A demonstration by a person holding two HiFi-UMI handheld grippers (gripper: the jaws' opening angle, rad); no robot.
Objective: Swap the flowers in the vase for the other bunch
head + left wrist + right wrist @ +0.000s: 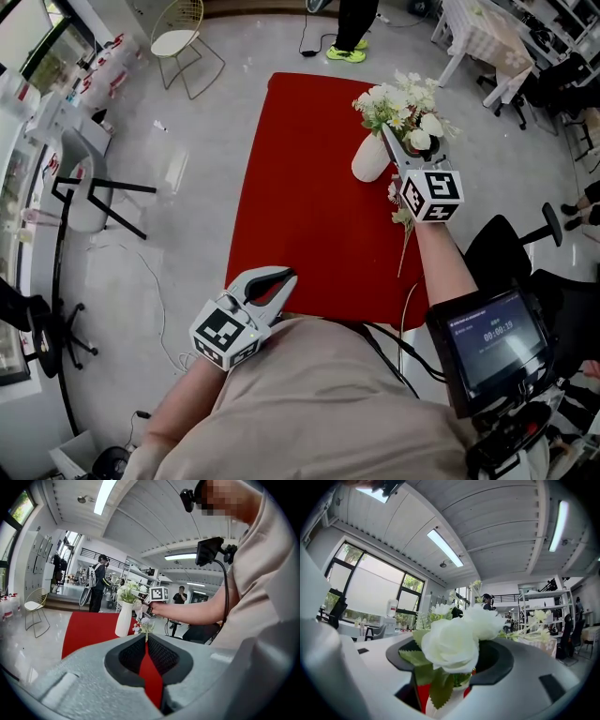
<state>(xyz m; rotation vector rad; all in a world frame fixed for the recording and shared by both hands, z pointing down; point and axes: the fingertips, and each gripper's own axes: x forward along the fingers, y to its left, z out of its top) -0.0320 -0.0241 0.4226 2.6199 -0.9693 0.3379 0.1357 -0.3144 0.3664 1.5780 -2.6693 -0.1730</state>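
A white vase (369, 159) stands at the far right of the red table (300, 197) and holds a bunch of white flowers (401, 103). My right gripper (401, 139) reaches level into that bunch. In the right gripper view its jaws stand open around a white rose (451, 644), with the vase mouth (440, 709) just below. A second, smaller bunch (402, 217) lies on the cloth beneath my right wrist, stem toward me. My left gripper (284, 278) hovers at the table's near edge, shut and empty (146, 641), pointing at the vase (124, 618).
A wire chair (183, 37) and a person's feet (347, 52) are beyond the table. A black office chair (511, 248) stands to the right, a dark stool (94, 202) to the left. A small screen (492, 345) is strapped to the right forearm.
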